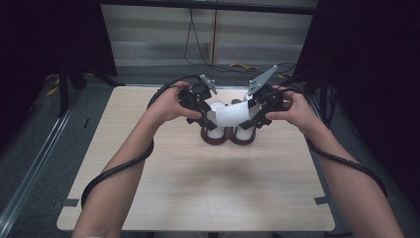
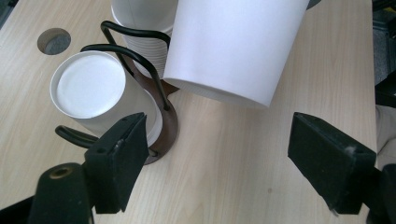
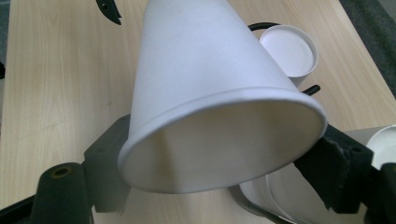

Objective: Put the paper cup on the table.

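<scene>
A white paper cup [image 1: 232, 115] [image 3: 205, 84] lies on its side in the air over the cup holder, and my right gripper [image 1: 257, 116] [image 3: 219, 154] is shut on it near the rim, mouth toward that camera. My left gripper [image 1: 207, 121] [image 2: 219, 135] stands open just left of the cup, with bare table between its jaws; the cup's base [image 2: 233, 46] hangs a little beyond them. Below sits a brown holder [image 1: 218, 140] [image 2: 168, 126] with black wire loops. It carries stacks of upside-down white cups [image 2: 88, 86] [image 3: 289, 49].
The light wooden table [image 1: 208, 188] has a round hole [image 2: 53, 41] near the holder. Black cables trail from both grippers along the person's forearms. Dark stands and curtains flank the table, and cables lie on the floor beyond its far edge.
</scene>
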Demonstrator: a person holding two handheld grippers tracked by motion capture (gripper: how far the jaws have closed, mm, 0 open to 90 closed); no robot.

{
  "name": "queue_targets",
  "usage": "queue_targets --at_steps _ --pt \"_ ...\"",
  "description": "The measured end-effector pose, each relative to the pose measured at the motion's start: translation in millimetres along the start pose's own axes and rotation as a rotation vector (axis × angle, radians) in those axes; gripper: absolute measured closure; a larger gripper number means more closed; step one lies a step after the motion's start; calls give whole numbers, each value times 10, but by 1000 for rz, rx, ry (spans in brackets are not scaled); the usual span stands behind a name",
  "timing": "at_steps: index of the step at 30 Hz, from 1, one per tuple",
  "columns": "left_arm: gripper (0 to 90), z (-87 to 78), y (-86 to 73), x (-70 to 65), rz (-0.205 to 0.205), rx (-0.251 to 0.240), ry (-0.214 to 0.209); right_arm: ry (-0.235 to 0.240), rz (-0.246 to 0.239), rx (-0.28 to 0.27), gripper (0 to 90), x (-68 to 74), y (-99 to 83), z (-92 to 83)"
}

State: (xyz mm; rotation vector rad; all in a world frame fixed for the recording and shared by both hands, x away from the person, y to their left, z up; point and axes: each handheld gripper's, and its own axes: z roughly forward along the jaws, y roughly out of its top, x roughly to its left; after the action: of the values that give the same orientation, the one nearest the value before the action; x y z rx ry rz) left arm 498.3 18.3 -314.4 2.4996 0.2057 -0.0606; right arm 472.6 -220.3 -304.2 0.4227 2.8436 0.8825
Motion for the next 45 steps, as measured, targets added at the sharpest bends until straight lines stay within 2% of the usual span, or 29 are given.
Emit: queue_targets --at_steps 4,15,17,23,28,36,45 --pt "199 25 -6 -16 1 13 -2 1 -9 22 198 7 -1 9" --pt "201 64 -9 -26 14 50 -25 6 -17 31 198 21 12 40" --pt "203 65 -6 -37 13 28 -37 8 -21 32 197 23 14 49" --pt "203 94 8 -44 19 30 -33 12 -24 35 197 35 23 71" --pt "201 148 28 -49 35 44 -36 18 -21 24 196 36 36 69" --pt "202 199 75 -71 49 71 -40 20 -37 42 196 49 67 62" --pt "215 210 90 -91 58 67 -44 23 -38 47 196 60 53 65"
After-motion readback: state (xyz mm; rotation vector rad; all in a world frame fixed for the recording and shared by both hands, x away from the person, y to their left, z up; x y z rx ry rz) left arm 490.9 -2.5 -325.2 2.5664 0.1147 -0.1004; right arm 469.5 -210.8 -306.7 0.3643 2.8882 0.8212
